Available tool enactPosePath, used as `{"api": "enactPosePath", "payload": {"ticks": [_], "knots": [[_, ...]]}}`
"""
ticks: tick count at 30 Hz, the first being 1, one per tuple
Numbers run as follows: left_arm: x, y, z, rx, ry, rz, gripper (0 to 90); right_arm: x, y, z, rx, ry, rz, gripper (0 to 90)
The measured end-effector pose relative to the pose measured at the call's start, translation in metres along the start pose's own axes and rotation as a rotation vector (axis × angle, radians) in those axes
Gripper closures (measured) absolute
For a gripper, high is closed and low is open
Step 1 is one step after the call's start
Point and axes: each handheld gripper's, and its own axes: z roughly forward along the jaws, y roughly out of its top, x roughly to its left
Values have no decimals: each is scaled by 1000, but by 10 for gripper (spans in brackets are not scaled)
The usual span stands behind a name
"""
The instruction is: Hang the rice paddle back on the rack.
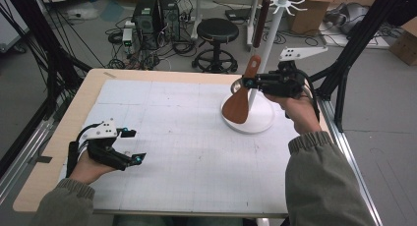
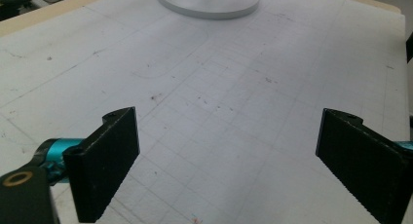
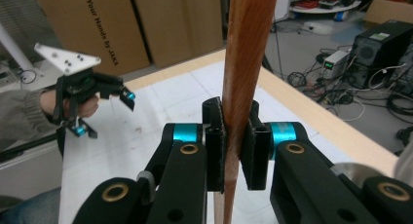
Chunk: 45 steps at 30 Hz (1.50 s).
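The right gripper pinched the wooden spatula handle between its jaws, blade hanging toward 7 o'clock; the left gripper jaws stood spread, empty.

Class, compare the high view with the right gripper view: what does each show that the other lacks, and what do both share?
High view alone: the white rack with its round base, the spatula's broad blade, a black stool. Right gripper view alone: the right gripper seen close, its pads pressed on the wooden spatula handle, and cardboard boxes behind. Both: the left gripper open over the white mat.
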Motion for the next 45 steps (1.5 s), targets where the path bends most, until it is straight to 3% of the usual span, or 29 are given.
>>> {"api": "enactPosePath", "payload": {"ticks": [15,25,35,45], "knots": [[1,0,-1,-4,2,1,60,-15,27,-12,-24,-38,0,828],[3,-1,-2,-6,36,-14,18,-22,45,-20,-32,-69,-2,827],[3,-1,-2,-18,17,-12,17,-31,68,-24,-27,-88,1,827],[3,-1,-2,-23,18,-12,17,-41,79,-26,-9,-121,20,827]]}}
